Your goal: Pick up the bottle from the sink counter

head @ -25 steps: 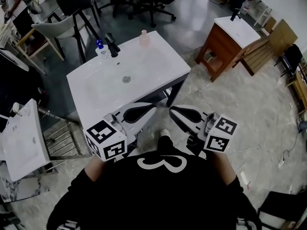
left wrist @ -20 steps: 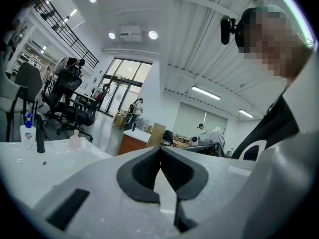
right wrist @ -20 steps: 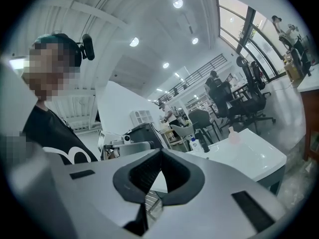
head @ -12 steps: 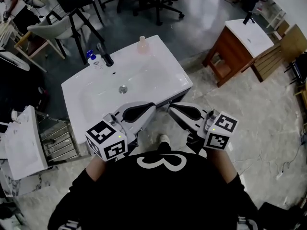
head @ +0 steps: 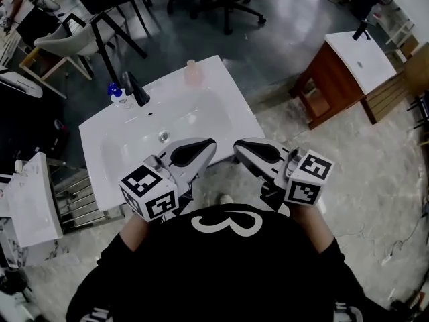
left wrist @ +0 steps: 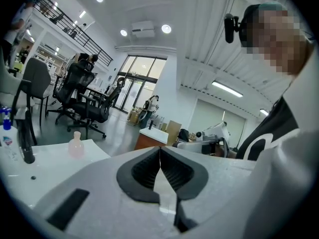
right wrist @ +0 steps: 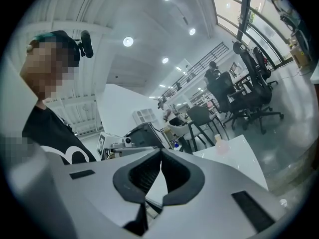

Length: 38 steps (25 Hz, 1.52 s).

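Note:
A white sink counter (head: 221,123) stands in front of me in the head view. A pale pink bottle (head: 192,72) stands at its far edge, also seen as the pink bottle (left wrist: 76,143) and, from the other side, the pink bottle (right wrist: 221,145). A clear bottle with a blue cap (head: 116,92) stands at the far left corner beside a black faucet (head: 136,89). My left gripper (head: 209,141) and right gripper (head: 238,143) hover side by side over the counter's near edge. Both are shut and empty, well short of either bottle.
A wooden vanity with a white top (head: 348,72) stands to the right. A second white basin (head: 30,200) and a metal rack (head: 84,196) sit at the left. Chairs (head: 67,39) crowd the floor behind the counter.
The sink counter has drawn nearer in the head view. Both grippers, earlier short of it, now reach over its near edge. Their jaws stay shut.

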Tool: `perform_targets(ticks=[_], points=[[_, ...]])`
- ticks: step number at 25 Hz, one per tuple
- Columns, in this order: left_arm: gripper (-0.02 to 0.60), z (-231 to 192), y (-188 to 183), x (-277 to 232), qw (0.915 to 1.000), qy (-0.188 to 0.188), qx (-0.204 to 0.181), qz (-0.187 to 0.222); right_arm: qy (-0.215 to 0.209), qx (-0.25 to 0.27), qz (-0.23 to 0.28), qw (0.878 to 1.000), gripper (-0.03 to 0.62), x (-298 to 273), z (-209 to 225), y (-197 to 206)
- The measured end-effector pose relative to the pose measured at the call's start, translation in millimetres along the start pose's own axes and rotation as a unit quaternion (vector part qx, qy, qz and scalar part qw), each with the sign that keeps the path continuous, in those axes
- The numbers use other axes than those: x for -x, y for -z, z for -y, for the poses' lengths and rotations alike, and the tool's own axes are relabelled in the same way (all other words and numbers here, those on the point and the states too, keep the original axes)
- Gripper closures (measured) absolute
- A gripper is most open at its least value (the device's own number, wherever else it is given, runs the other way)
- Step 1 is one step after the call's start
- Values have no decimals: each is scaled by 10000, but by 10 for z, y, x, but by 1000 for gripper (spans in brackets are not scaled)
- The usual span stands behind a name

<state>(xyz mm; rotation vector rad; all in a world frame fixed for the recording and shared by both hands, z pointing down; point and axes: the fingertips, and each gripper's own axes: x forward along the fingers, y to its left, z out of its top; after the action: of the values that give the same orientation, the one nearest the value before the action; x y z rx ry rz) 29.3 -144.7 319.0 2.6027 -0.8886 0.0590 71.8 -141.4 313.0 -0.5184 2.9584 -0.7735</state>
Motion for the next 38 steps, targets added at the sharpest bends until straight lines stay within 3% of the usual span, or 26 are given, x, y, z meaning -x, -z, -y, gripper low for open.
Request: perform_targets(ticks=[8,14,20,27,32,38], points=[[565,-226,21,-225,9993,-350,-40,-102,-135,-48,-35,9999,580,21,255,-59],[565,-583,20,-243,9970,-637,-344,-276,-82,-208,-198,9996,580,-162,467,13],[563,-1019,-36,-323,9968,-714,-329,-125,17,-437,-282,9986,580,-397,786,27],[558,-1607,-39,-379,9932,-1150,-161,-65,122,-687,-301,9971,580,-692,1127,33],[455,-1923,-14,-494,9904,-1370,-143,-82,222,-830,-429,9954,580,-808,1322,115],[423,-2296,28,-666,9866,-1628,-55,103,381,-979,-503,9932,580,-865,1525,203]])
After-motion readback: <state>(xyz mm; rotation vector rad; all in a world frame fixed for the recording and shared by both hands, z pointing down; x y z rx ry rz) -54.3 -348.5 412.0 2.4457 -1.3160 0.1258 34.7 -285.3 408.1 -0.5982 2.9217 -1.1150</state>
